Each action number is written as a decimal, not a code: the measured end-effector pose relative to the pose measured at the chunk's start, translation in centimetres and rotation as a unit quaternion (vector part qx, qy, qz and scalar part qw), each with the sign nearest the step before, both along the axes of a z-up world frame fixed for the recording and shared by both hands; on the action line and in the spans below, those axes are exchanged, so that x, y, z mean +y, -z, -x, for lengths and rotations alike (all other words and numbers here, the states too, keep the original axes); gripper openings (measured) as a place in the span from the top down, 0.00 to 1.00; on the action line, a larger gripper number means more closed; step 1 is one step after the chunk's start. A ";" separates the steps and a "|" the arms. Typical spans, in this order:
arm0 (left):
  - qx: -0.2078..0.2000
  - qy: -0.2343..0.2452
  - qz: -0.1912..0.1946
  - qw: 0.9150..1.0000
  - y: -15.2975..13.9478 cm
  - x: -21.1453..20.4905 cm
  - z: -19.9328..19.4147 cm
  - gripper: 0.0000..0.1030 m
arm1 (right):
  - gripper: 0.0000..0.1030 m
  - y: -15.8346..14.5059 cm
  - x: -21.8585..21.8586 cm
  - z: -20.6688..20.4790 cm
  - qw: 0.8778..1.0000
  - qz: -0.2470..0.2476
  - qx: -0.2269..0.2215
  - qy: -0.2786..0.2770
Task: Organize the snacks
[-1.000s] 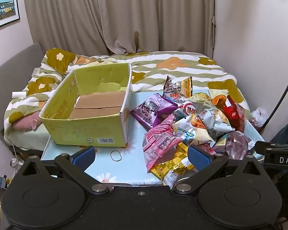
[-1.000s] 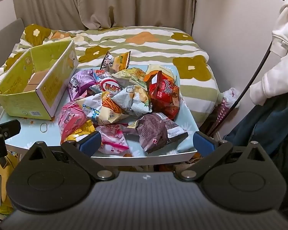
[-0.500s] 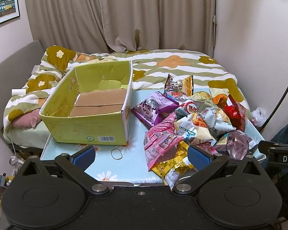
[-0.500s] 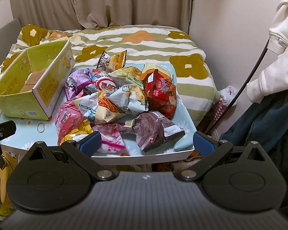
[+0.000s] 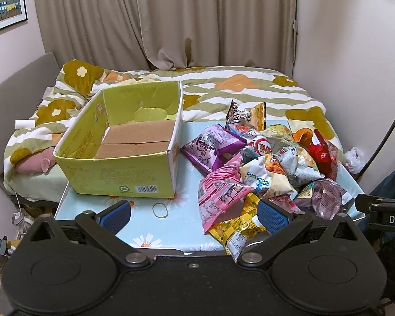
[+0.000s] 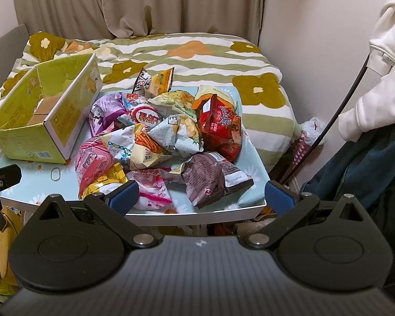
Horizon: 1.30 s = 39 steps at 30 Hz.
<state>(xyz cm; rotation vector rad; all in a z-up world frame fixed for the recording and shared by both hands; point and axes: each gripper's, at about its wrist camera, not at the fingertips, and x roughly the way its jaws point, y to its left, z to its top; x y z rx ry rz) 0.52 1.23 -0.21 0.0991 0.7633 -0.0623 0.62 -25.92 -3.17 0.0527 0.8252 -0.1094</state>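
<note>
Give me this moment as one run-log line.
stage: before first pick | left gripper: open, empty | right gripper: open, empty | snack bags: piled on table | yellow box: no snacks visible inside

Small bedroom. Beige curtains (image 5: 171,21) fully drawn across back wall. Bed (image 5: 250,89) with green-striped floral duvet, grey headboard (image 5: 18,79) on left. Framed picture (image 5: 5,2) on left wall. Plain pale wall (image 6: 316,26) on right, white hoodie (image 6: 376,65) hanging there. Indoor lighting, even.
</note>
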 end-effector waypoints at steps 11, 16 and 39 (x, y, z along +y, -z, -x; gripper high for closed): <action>0.005 0.002 0.004 1.000 0.1 0.1 -0.3 0.00 | 0.00 0.3 -0.2 -0.1 1.000 0.000 0.003 0.003; 0.007 0.002 0.003 1.000 0.1 0.2 -0.5 0.00 | 0.00 0.2 -0.1 -0.1 1.000 0.000 0.002 0.003; 0.007 0.002 0.006 1.000 0.1 0.5 -0.5 0.00 | 0.00 0.6 -0.4 -0.3 1.000 -0.001 0.009 0.008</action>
